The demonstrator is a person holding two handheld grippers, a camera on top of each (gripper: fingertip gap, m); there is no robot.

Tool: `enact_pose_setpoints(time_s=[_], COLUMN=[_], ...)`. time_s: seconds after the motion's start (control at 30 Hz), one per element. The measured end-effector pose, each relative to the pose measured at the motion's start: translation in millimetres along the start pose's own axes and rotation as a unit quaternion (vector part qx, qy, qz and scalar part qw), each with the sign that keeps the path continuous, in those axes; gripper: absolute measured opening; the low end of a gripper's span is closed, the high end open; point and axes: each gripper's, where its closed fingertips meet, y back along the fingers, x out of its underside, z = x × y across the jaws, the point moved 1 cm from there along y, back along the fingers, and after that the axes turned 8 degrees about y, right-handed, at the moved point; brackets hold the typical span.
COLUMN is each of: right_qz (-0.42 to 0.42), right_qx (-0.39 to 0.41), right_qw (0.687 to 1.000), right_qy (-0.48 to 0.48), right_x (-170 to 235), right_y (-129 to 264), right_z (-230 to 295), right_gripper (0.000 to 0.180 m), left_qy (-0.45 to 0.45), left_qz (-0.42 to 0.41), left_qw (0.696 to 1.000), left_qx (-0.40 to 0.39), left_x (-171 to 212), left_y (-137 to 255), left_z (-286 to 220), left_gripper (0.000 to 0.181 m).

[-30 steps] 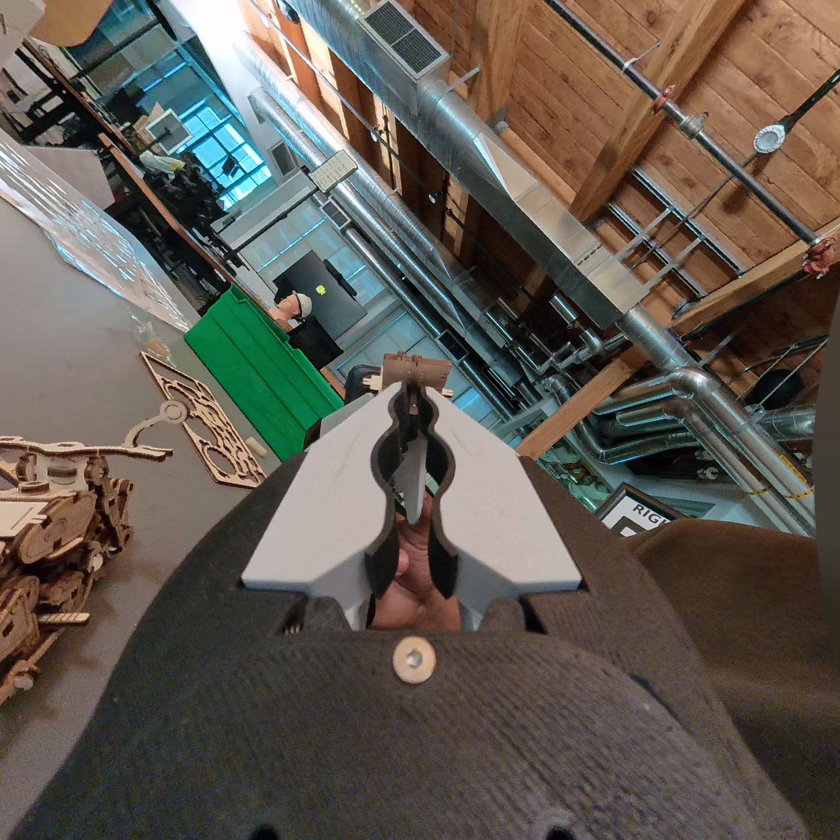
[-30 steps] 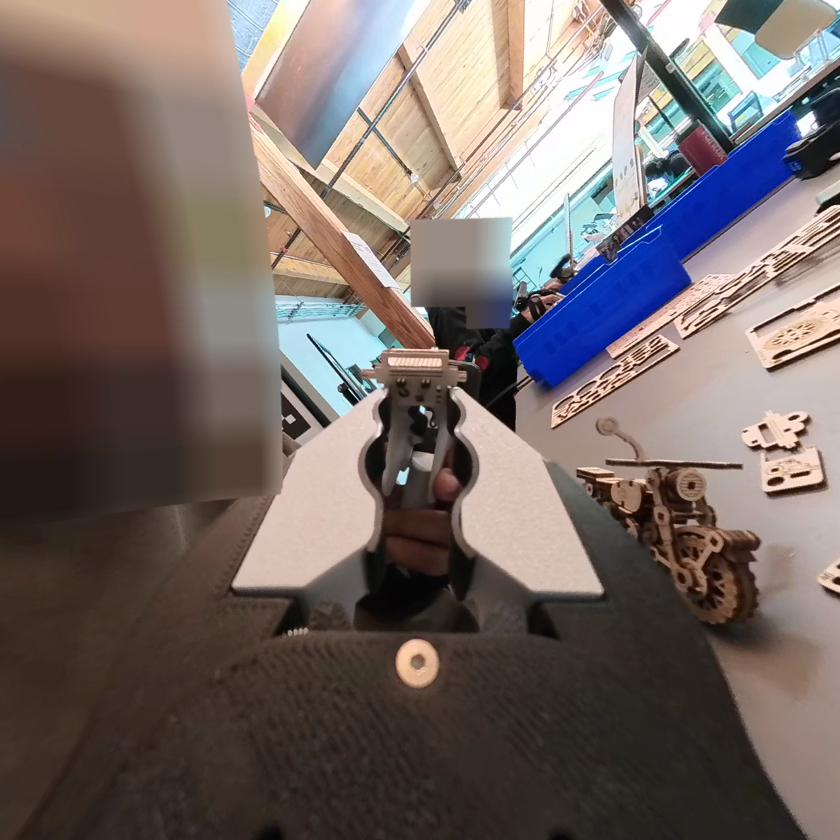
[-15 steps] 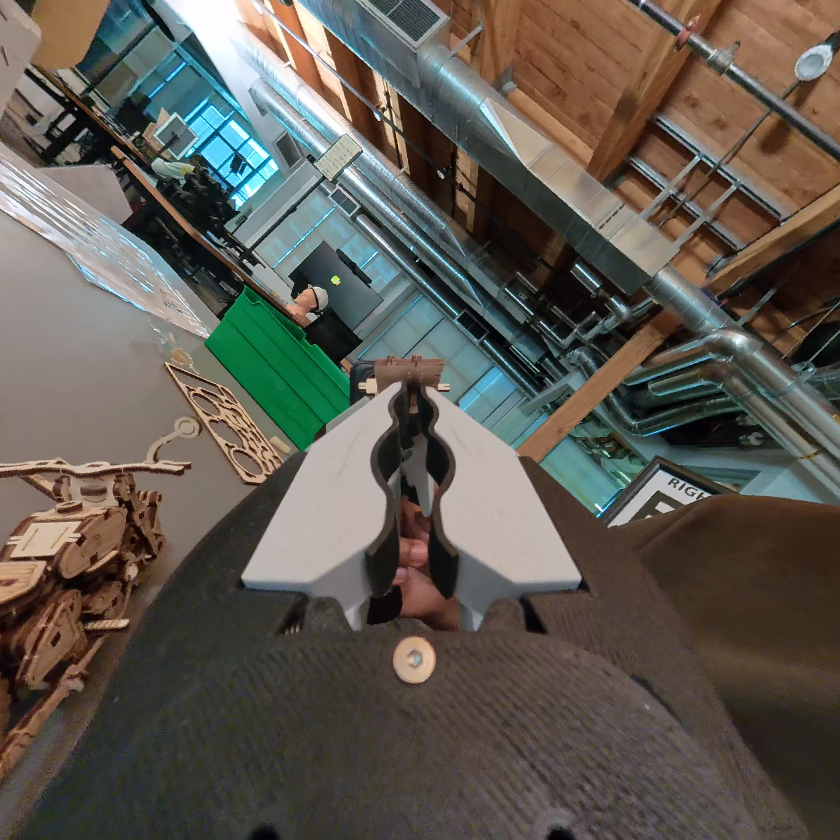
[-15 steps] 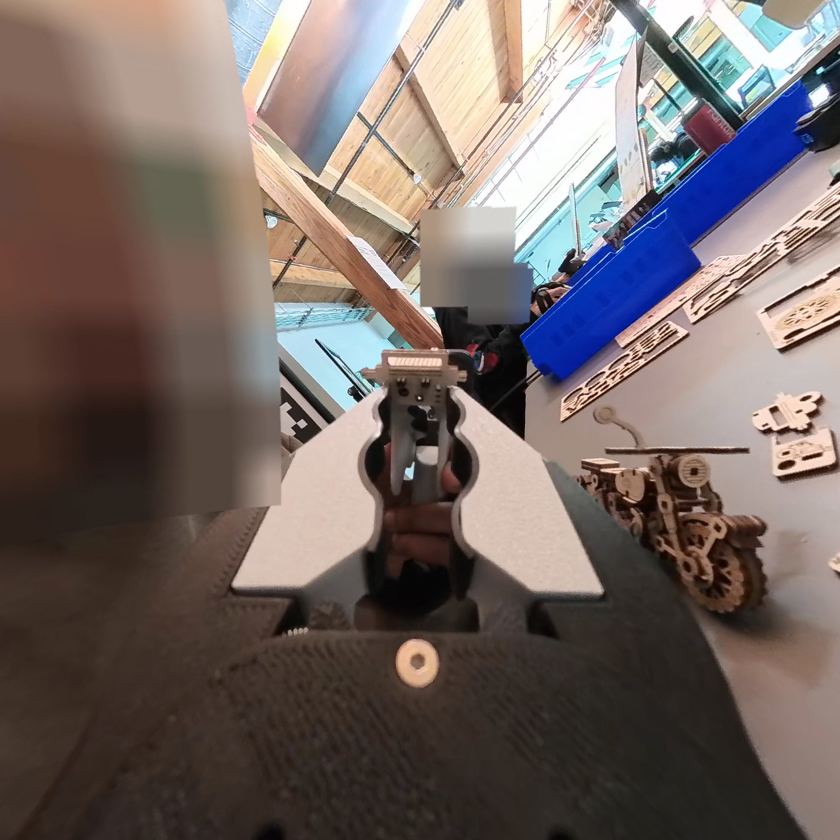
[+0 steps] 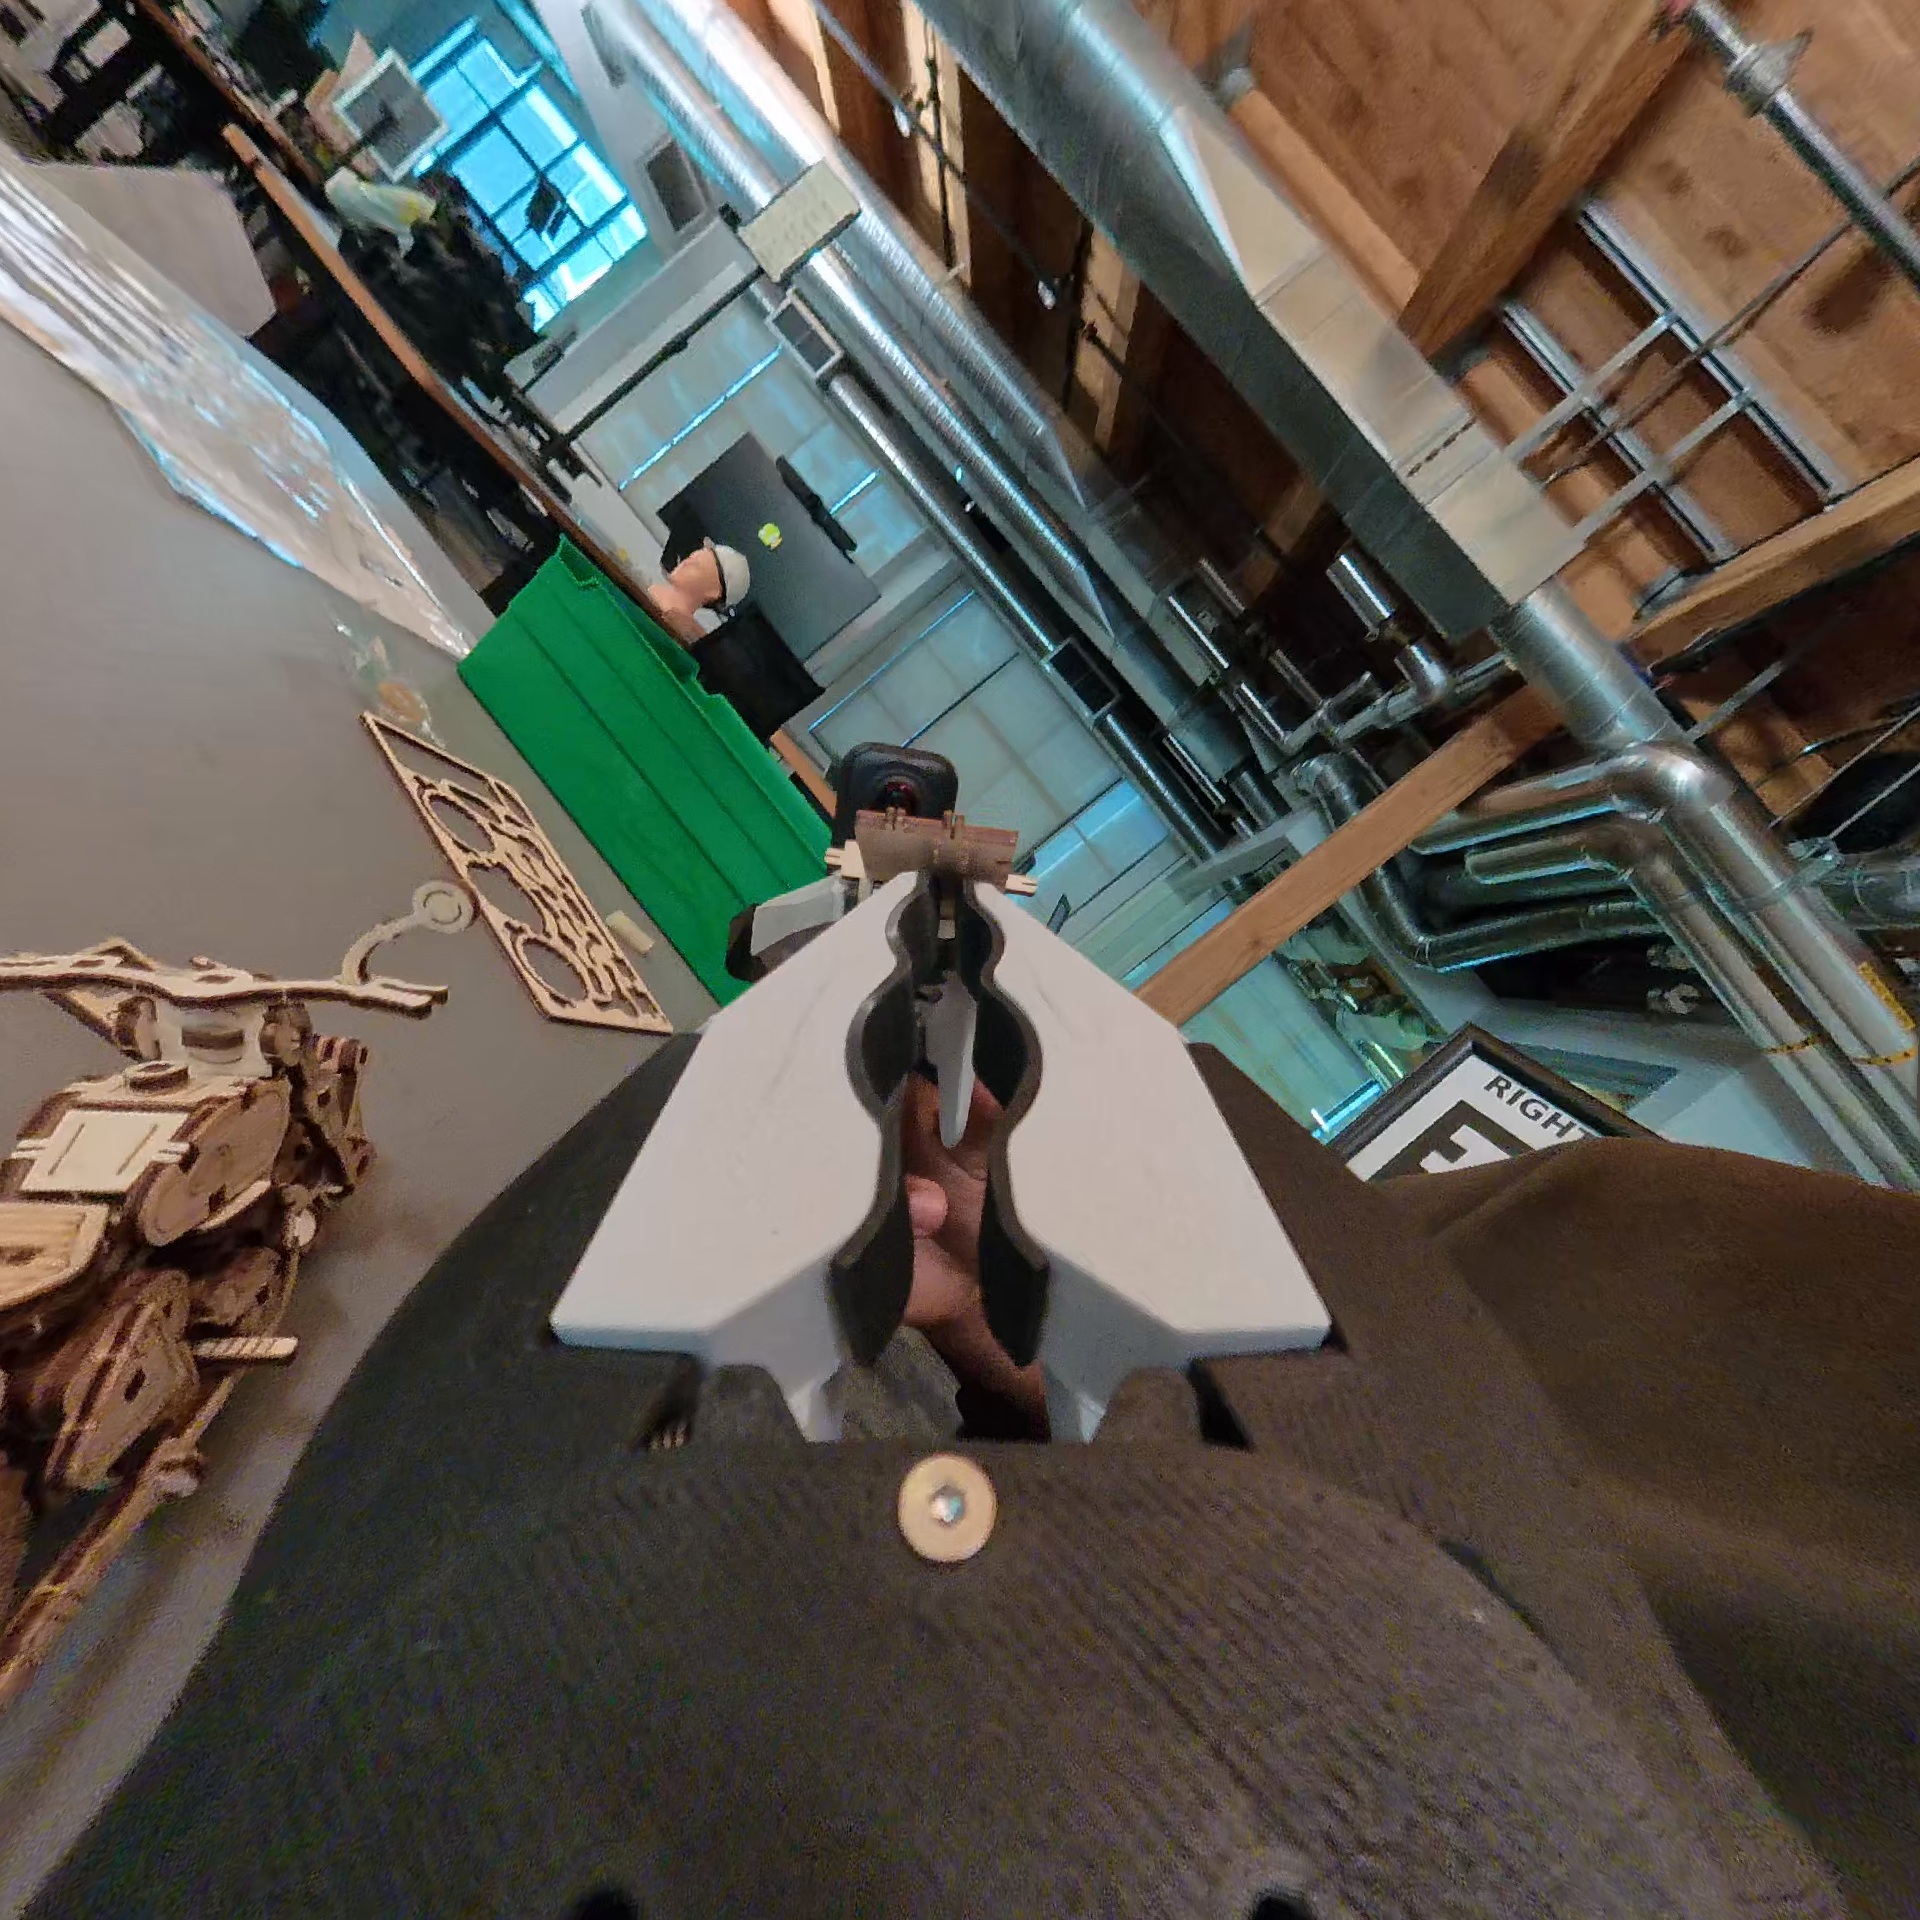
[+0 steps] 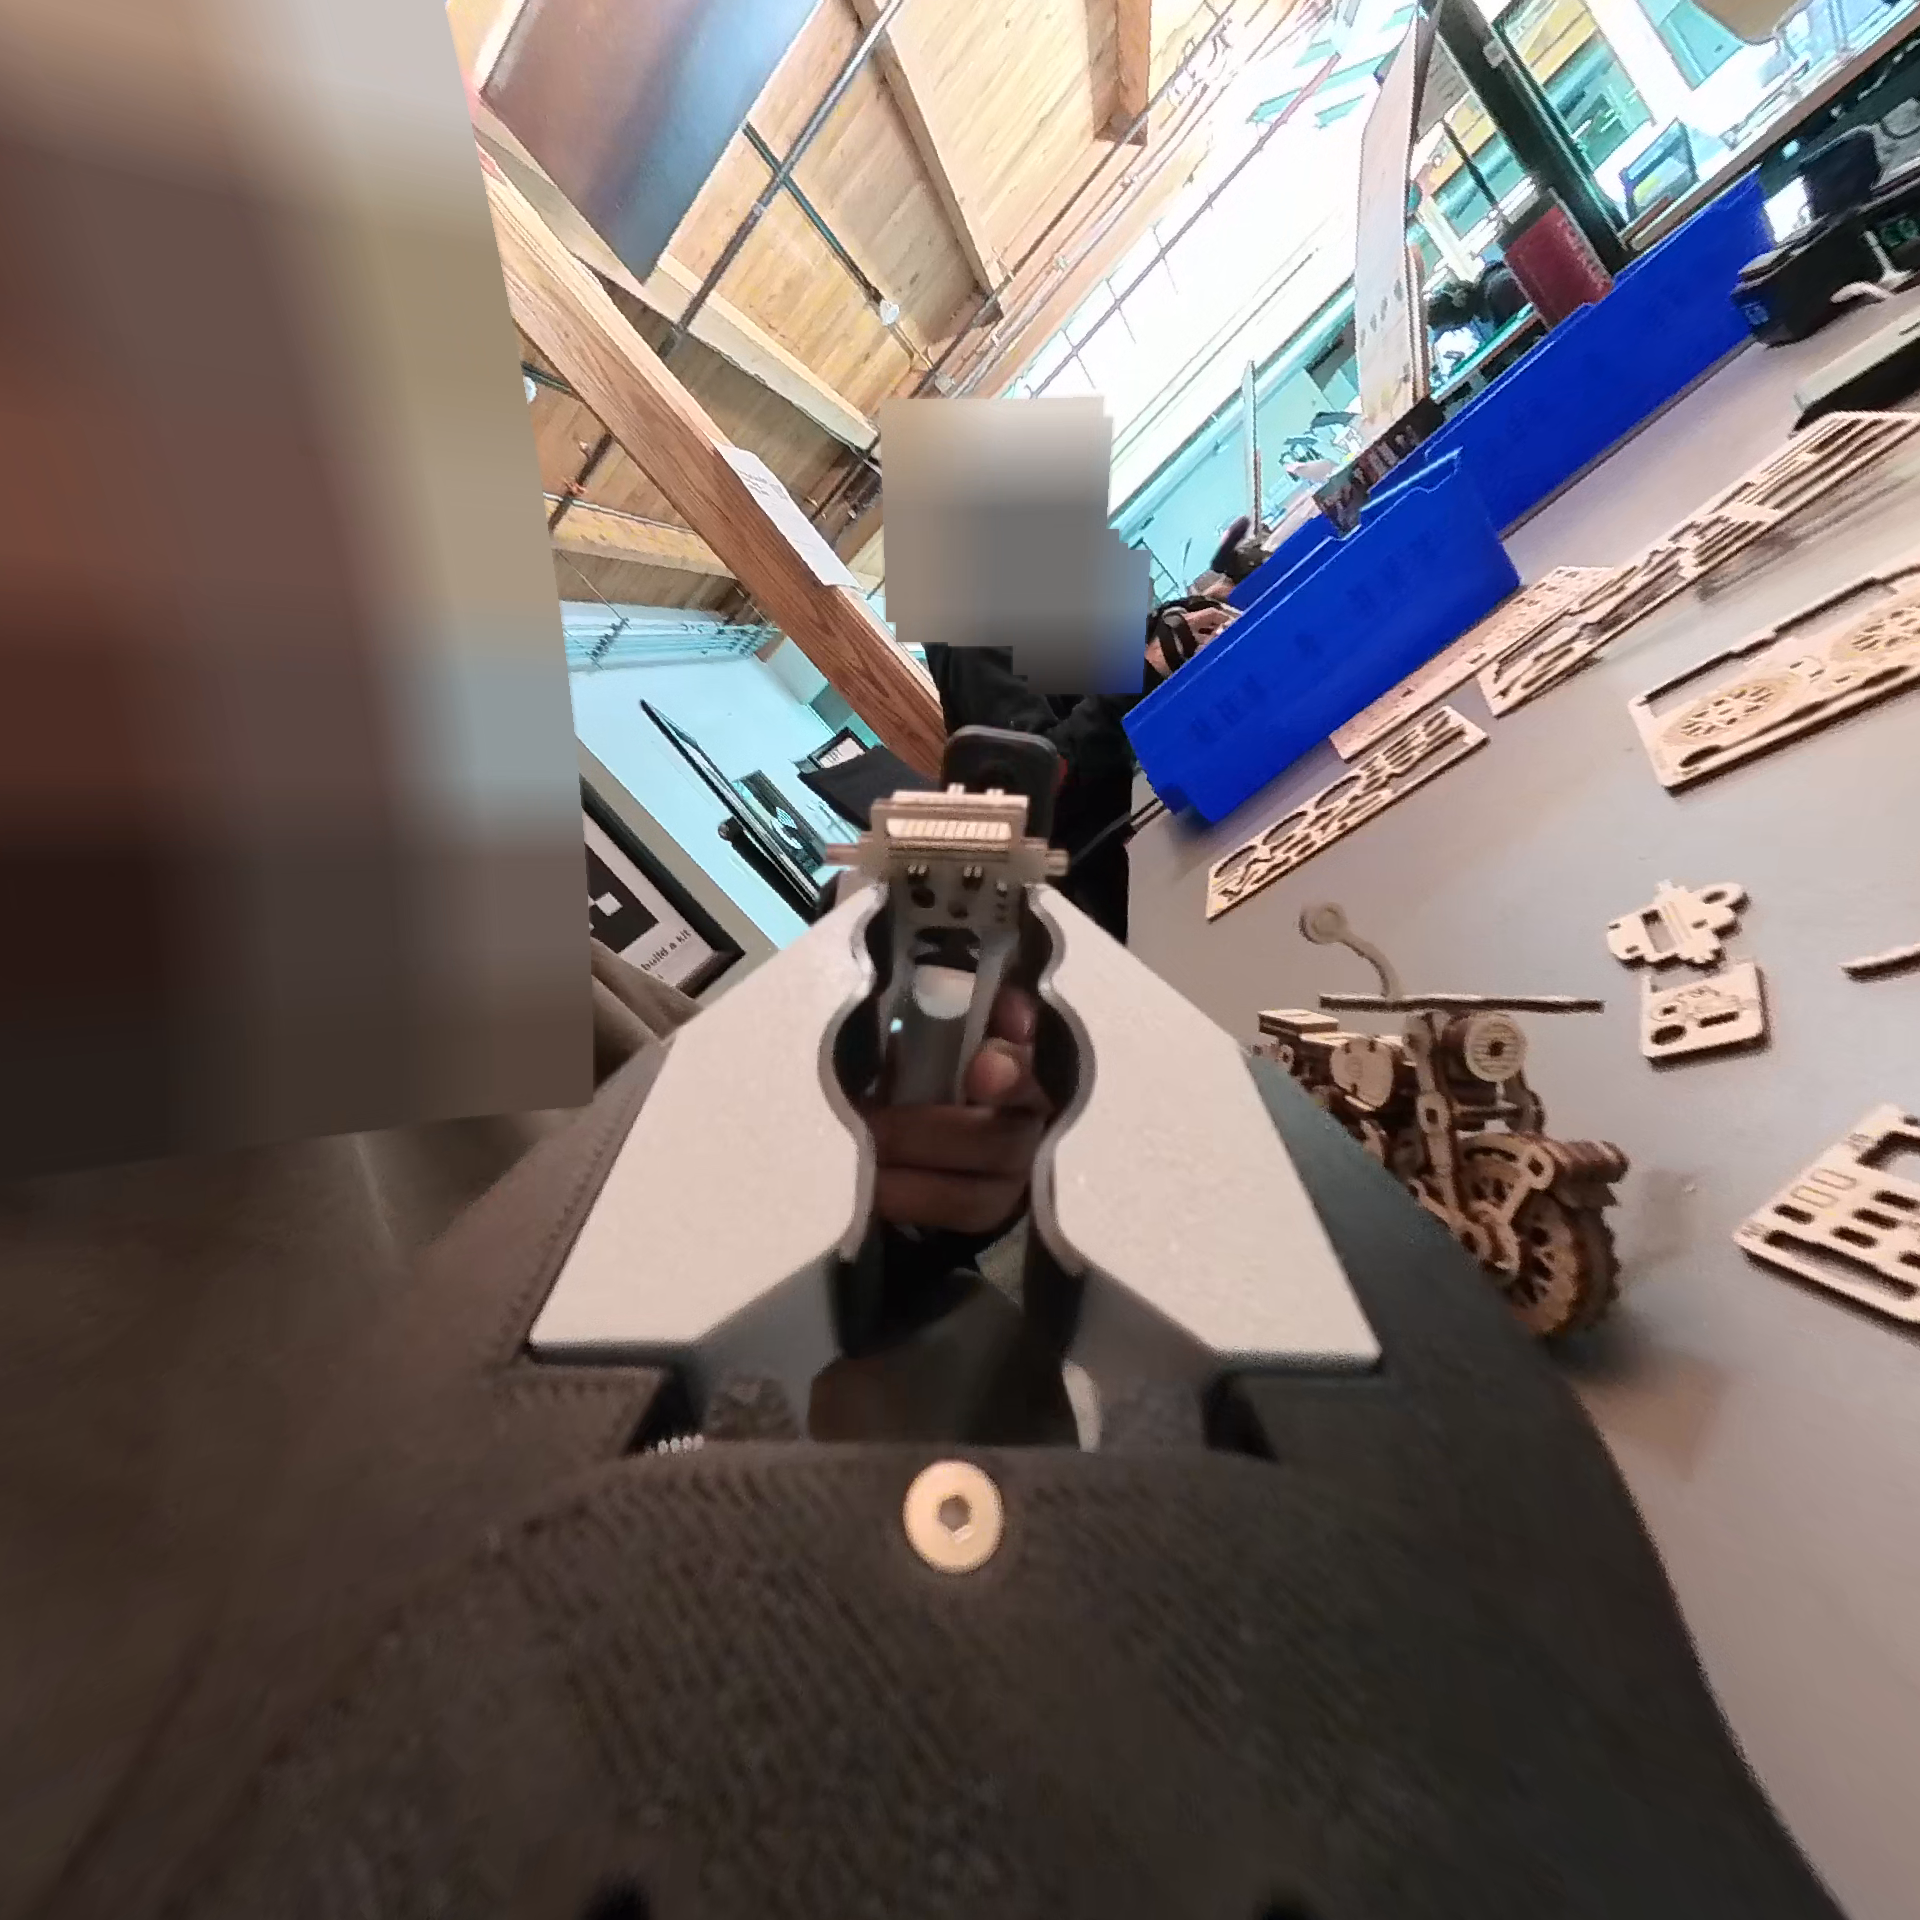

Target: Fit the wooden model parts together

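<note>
My left gripper (image 5: pixel 940 894) and right gripper (image 6: pixel 948 902) both pinch one small wooden part (image 6: pixel 948 831), light, stiff, thin and breakable, best held by its flat faces.

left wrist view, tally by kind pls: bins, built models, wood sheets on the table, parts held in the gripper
green bin: 1
built wooden motorcycle: 1
wooden sheet: 1
wooden part held in the left gripper: 1
total: 4
</note>
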Motion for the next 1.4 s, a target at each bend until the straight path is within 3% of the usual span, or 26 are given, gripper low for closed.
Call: enact_pose_setpoints(time_s=[0.37, 0.43, 0.5, 0.9, 1.13, 1.4], right_qz=[0.001, -0.028, -0.032, -0.005, -0.033, -0.003], right_qx=[0.009, 0.0, 0.004, 0.062, 0.104, 0.147], right_qw=[1.0, 0.999, 0.999, 0.996, 0.989, 0.979], right_qy=[-0.018, -0.036, -0.038, 0.066, 0.102, 0.142], right_x=[1, -6, -7, -17, -37, -39], right_y=[2, 5, 8, 21, 43, 53], right_z=[-8, -7, -10, -11, -20, -30], right_gripper=[0.024, 0.023, 0.023, 0.023, 0.023, 0.023], left_qy=[0.02, 0.019, 0.033, 0.04, -0.072, -0.228], left_qz=[0.003, 0.014, 0.013, 0.014, -0.016, -0.038], left_qw=[1.0, 1.0, 0.999, 0.999, 0.995, 0.952], left_qx=[-0.016, -0.017, -0.01, -0.016, -0.063, -0.199], left_x=[0, 4, 5, 2, -42, -106], left_y=[0, -2, -3, 4, 24, 79], left_z=[8, 8, 8, 20, 23, 56], left_gripper=[0.001, 0.016, 0.016, 0.021, 0.024, 0.024])
